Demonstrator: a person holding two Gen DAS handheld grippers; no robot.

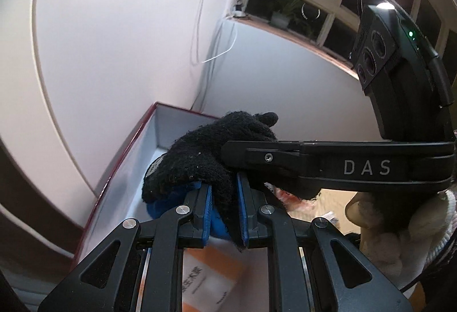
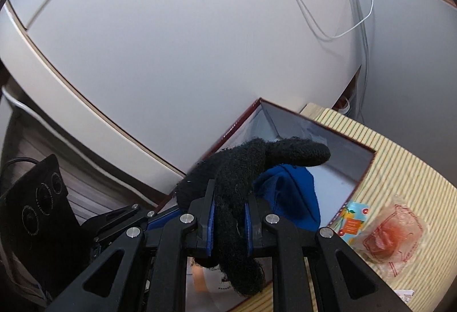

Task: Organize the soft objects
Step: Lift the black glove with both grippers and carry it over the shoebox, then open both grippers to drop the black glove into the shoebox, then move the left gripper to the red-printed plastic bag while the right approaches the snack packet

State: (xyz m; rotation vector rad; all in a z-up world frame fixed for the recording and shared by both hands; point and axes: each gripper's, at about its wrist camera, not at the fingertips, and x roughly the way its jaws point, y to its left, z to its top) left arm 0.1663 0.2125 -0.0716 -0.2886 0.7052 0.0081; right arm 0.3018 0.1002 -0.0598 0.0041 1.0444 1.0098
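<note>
A black knitted glove (image 1: 200,157) (image 2: 242,166) hangs over an open box (image 1: 125,146) (image 2: 237,126) with a dark red rim and a white inside. My left gripper (image 1: 224,189) is shut on the glove between its blue pads. My right gripper (image 2: 228,206) is shut on the same glove, and one glove finger sticks out past its tips. In the left wrist view the right gripper (image 1: 237,157) reaches in from the right, right against the glove. The left gripper (image 2: 168,212) shows at the lower left of the right wrist view. A blue cloth (image 1: 155,209) (image 2: 291,192) lies inside the box under the glove.
The box stands on a striped yellow mat (image 2: 400,146) against a white wall. Beside it lie a clear packet with red contents (image 2: 391,235) and a small orange printed carton (image 2: 352,222). A hand in a fuzzy white sleeve (image 1: 400,226) holds the right gripper. Cables (image 2: 357,12) hang on the wall.
</note>
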